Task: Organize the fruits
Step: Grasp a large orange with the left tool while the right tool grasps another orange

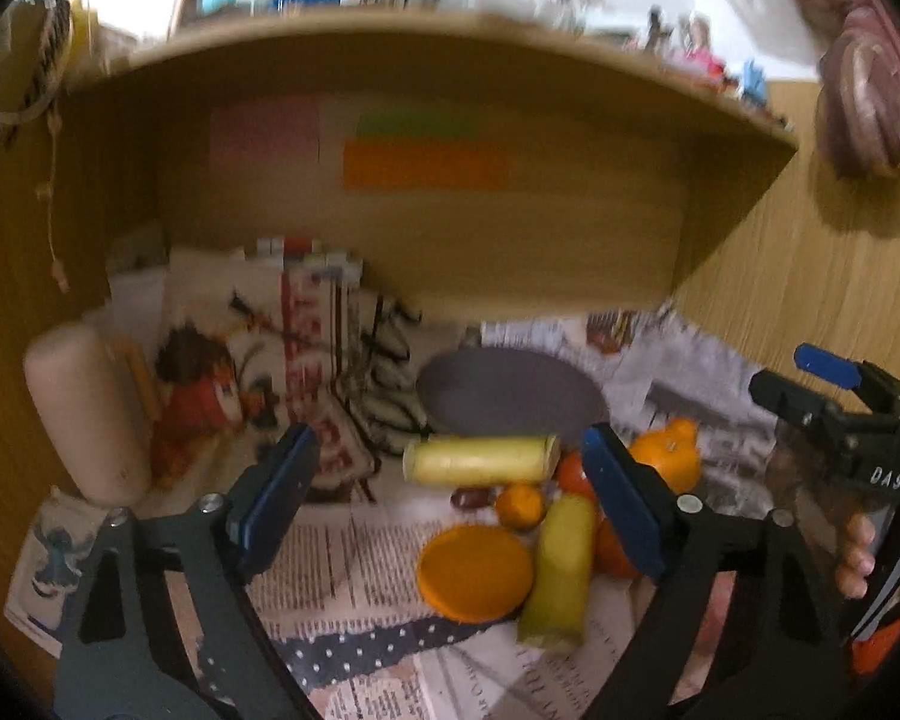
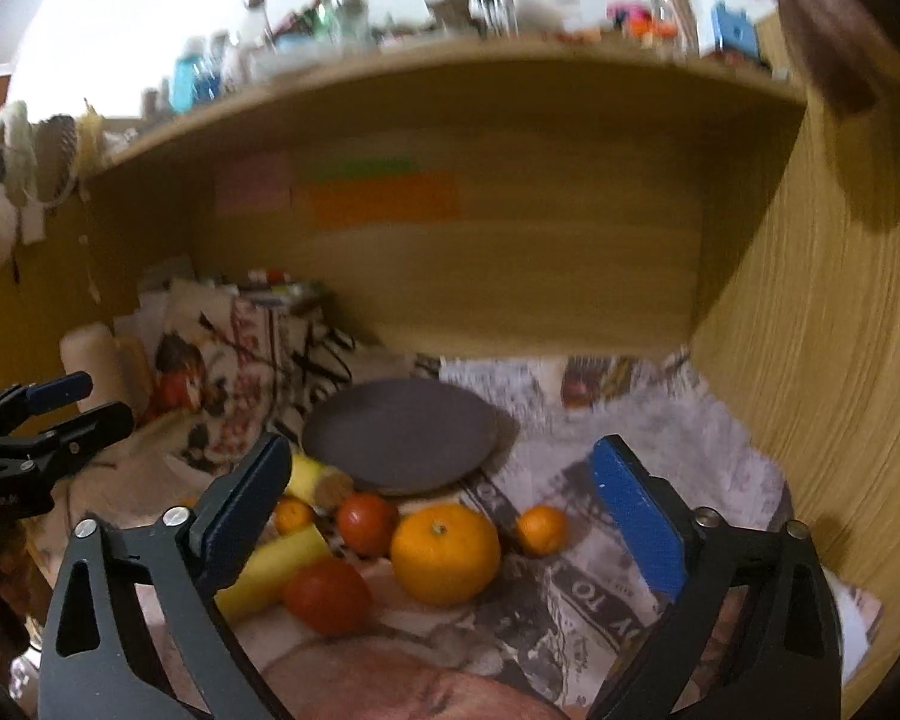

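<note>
Both claws gape wide and hold nothing: the right gripper [image 2: 450, 540] frames a glossy large orange [image 2: 445, 552] between its fingers, while the left gripper [image 1: 444, 510] hangs over yellow banana pieces [image 1: 558, 564]. Fruit clusters on newspaper [image 2: 600, 588] just before the dark plate [image 2: 399, 432].

Fruit pile [image 2: 390, 546] on newspaper just before the dark plate [image 2: 402, 432]: oranges, tomatoes (perhaps), yellow cylinders.

Newspaper [image 2: 600, 480] covers the table. A big wooden shelf [image 2: 450, 120] hangs above, with bottles [image 2: 198, 75] on top. Coloured paper notes [image 1: 426, 165] stick on its back wall.
</note>
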The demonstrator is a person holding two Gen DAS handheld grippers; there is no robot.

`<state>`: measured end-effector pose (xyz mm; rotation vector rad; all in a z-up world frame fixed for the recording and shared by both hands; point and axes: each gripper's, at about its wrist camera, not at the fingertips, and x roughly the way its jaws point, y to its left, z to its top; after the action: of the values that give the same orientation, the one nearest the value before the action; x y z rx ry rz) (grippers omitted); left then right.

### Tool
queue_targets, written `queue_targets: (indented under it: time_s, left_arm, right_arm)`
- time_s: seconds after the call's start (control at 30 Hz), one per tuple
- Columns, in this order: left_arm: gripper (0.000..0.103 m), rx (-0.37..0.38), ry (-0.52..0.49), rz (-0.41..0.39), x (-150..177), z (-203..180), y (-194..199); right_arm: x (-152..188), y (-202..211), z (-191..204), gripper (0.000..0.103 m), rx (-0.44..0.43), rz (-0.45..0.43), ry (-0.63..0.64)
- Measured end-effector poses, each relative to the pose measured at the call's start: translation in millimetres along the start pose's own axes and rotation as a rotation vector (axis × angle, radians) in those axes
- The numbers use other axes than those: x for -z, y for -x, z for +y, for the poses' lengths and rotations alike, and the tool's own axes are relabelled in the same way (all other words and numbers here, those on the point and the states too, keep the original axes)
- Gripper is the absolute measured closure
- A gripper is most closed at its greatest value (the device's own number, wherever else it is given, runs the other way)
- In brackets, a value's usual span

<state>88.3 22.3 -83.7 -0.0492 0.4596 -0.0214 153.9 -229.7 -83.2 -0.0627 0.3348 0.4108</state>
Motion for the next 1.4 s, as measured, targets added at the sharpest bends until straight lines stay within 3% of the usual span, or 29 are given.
queue_targets:
  time_s: [0.23,0.67,0.9,1.1,1.23,1.4]
  left_arm:
    - [0.013,-0.009,0.002,0.112,25.4,4.1,-31.1]
    - [0.015,0.026,0.034,0.250,50.4,2.2,-69.5]
    - [0.024,0.055,0.055,0.294,55.4,-0.5,-84.7]
    - [0.032,0.094,0.077,0.295,58.4,0.9,-89.0]
    - [0.037,0.100,0.058,0.291,58.1,-3.6,-88.8]
    - [0.038,0.094,0.046,0.290,56.8,-5.2,-89.3]
  right_arm:
    - [19.9,-26.2,-6.6,0.028,0.012,0.114,0.046]
    - [32.4,-52.3,-11.3,0.028,-0.067,0.246,0.050]
    - [33.6,-72.9,-10.4,0.028,-0.109,0.322,0.043]
    - [40.3,-93.5,-10.3,0.028,-0.136,0.406,0.028]
    - [40.6,-100.1,-13.2,0.035,-0.131,0.422,0.002]
    - [40.9,-98.4,-13.2,0.036,-0.129,0.417,0.002]
